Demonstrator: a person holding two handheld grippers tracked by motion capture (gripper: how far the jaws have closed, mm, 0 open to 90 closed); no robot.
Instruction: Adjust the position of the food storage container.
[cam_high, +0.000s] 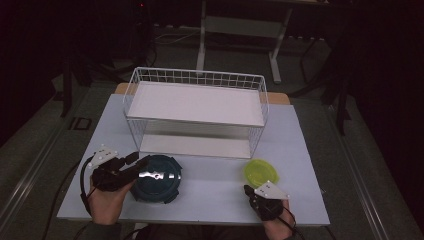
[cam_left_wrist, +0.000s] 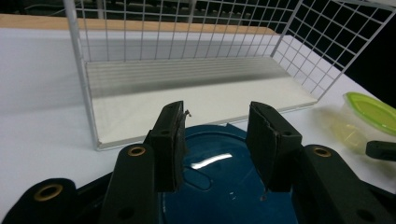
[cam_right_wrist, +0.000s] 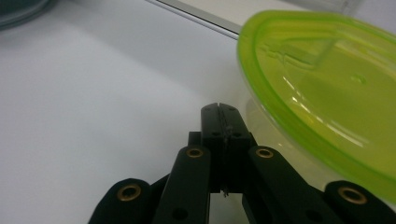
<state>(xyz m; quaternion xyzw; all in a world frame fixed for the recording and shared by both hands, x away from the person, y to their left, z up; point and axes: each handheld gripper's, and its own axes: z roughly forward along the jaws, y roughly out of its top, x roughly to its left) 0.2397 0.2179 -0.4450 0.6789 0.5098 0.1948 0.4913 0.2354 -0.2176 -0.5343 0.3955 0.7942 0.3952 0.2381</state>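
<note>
A round dark-blue container (cam_high: 162, 184) with a glossy lid stands at the table's front left. My left gripper (cam_high: 141, 165) reaches over its left side. Its jaws stand open above the blue lid (cam_left_wrist: 219, 186), with nothing pinched between the pads of my left gripper (cam_left_wrist: 218, 121). At the front right sits a small clear container with a lime-green lid (cam_high: 260, 171). My right gripper (cam_high: 248, 190) lies just in front of and left of it, low over the table. In the right gripper view my right gripper (cam_right_wrist: 219, 109) is shut on nothing, its tip beside the green lid (cam_right_wrist: 327, 84).
A white wire rack (cam_high: 195, 77) with two white shelves stands across the middle of the white table (cam_high: 300, 150), its open front toward me. The lower shelf (cam_left_wrist: 187, 98) lies just beyond the blue container. Dark floor and table legs lie behind.
</note>
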